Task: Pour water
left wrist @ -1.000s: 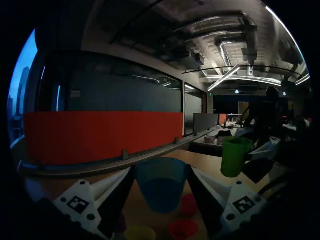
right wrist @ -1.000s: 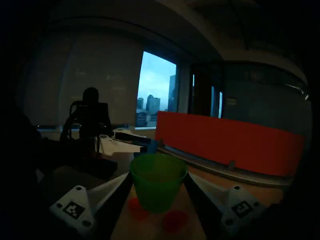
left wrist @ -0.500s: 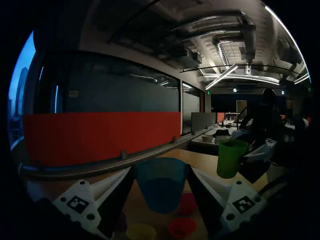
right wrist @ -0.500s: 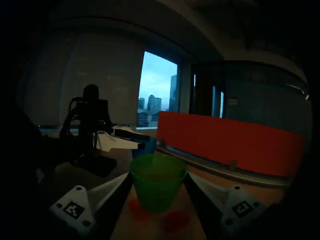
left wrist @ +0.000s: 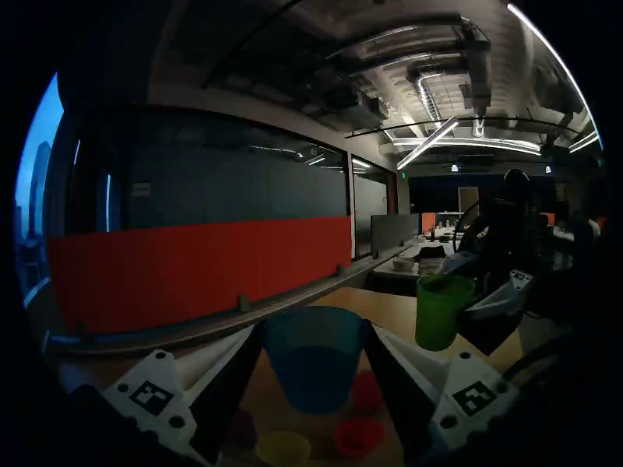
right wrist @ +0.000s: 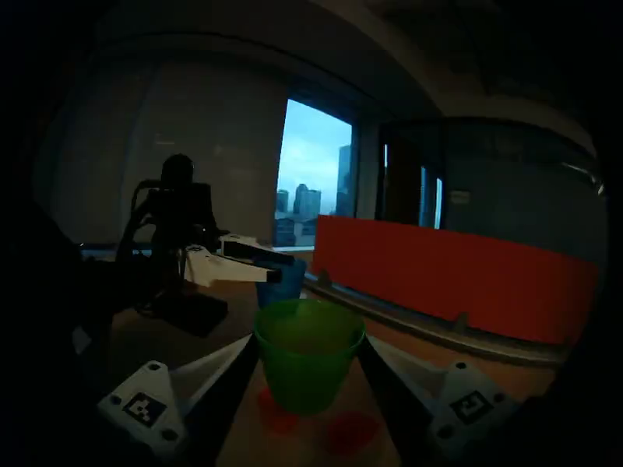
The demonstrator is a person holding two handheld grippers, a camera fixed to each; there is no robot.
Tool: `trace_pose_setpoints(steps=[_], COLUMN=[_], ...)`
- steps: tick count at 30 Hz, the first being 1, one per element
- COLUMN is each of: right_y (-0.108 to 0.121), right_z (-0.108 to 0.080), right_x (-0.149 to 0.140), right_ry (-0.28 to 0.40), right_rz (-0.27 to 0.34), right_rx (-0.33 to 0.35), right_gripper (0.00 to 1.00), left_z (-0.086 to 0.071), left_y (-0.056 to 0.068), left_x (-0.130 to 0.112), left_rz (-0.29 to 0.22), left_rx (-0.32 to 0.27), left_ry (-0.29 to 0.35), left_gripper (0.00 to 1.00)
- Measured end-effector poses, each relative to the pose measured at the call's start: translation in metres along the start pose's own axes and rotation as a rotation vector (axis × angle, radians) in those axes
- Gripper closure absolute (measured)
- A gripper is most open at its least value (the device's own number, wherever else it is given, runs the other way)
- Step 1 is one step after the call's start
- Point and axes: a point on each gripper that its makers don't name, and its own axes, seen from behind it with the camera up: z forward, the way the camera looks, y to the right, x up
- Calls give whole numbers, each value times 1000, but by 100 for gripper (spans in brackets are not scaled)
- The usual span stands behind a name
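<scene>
Just then, my left claw (left wrist: 314, 342) was closed part-way around a blue cup (left wrist: 315, 370), with its 2 fingers pressing on opposite sides of the cup and holding it upright. The lower part of that cup showed darker through its wall, up to about half its height. Beneath it, on the wooden bench (left wrist: 393, 305), lay 2 small red cups (left wrist: 364, 389), a yellow cup (left wrist: 283, 447) and a purple cup (left wrist: 243, 428), close together.

My right claw (right wrist: 309, 346) gripped a green cup (right wrist: 309, 366) the same way, both fingers tight against its sides and the cup upright. The inside of the cup was too dim for me to tell what it held.

From the left gripper view, the green cup hung to the right of the blue one, near it but not touching, with its rim at about the same height. From the right gripper view, the blue cup sat beyond and to the left of the green one, between the white fingers of my other claw.

A red panel (left wrist: 202, 265) ran along the far edge of the bench, and a window (right wrist: 315, 175) showed towers under a blue sky.
</scene>
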Motion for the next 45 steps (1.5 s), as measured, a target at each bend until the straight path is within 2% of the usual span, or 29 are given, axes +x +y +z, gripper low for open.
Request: trace_pose_setpoints(steps=[18,35,45], right_y=[-15,-32,-40], right_z=[19,39,48], right_x=[-5,-11,-14], right_ry=[-5,-12,-17], right_rz=[34,42,47], right_rx=[58,114,142], right_gripper=[10,9,9], left_z=[-25,-43,-46], left_y=[-11,-22,-24], left_x=[9,23,25], left_rz=[50,137,200], left_rx=[36,66,76], left_ry=[4,22,9], left_gripper=[11,11,11])
